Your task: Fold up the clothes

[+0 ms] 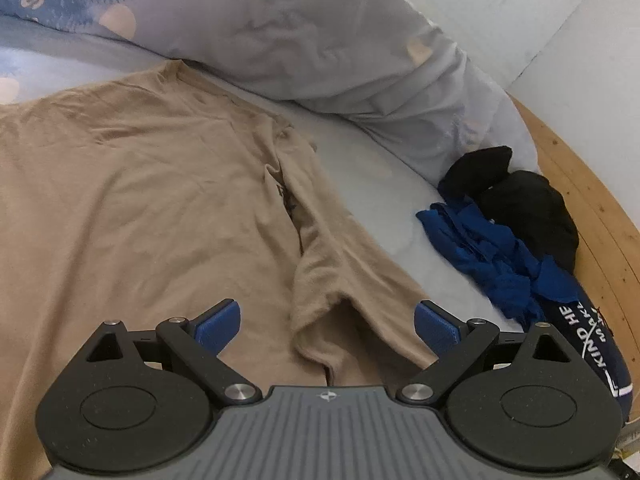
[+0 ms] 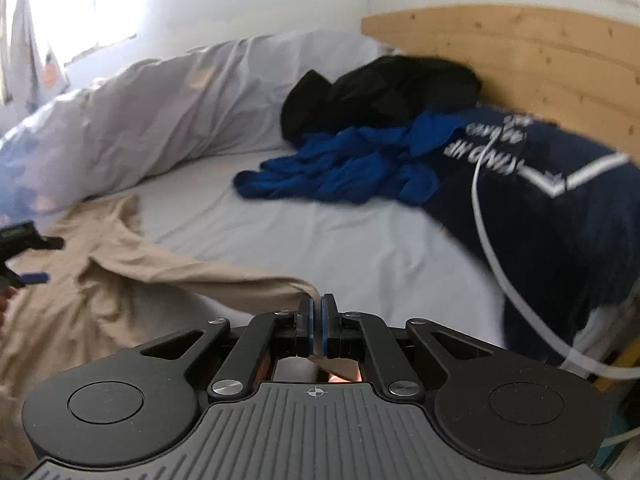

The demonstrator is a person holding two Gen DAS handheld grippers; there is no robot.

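Observation:
A tan long-sleeved shirt (image 1: 152, 184) lies spread on the pale bed sheet (image 1: 360, 184), one sleeve (image 1: 336, 280) folded along its right side. My left gripper (image 1: 326, 320) hovers open over that sleeve's lower part, blue pads on either side of it. In the right wrist view the tan shirt (image 2: 100, 292) lies at the left, and a sleeve end stretches to my right gripper (image 2: 316, 316), which is shut on the sleeve cuff. The left gripper (image 2: 24, 256) shows at the left edge of that view.
A crumpled duvet (image 1: 320, 40) lies along the far side. A pile of clothes sits by the wooden bed frame (image 1: 592, 184): black garment (image 1: 528, 204), blue garment (image 1: 480, 248), navy printed shirt (image 2: 560, 184). A white cable (image 2: 492, 256) hangs at right.

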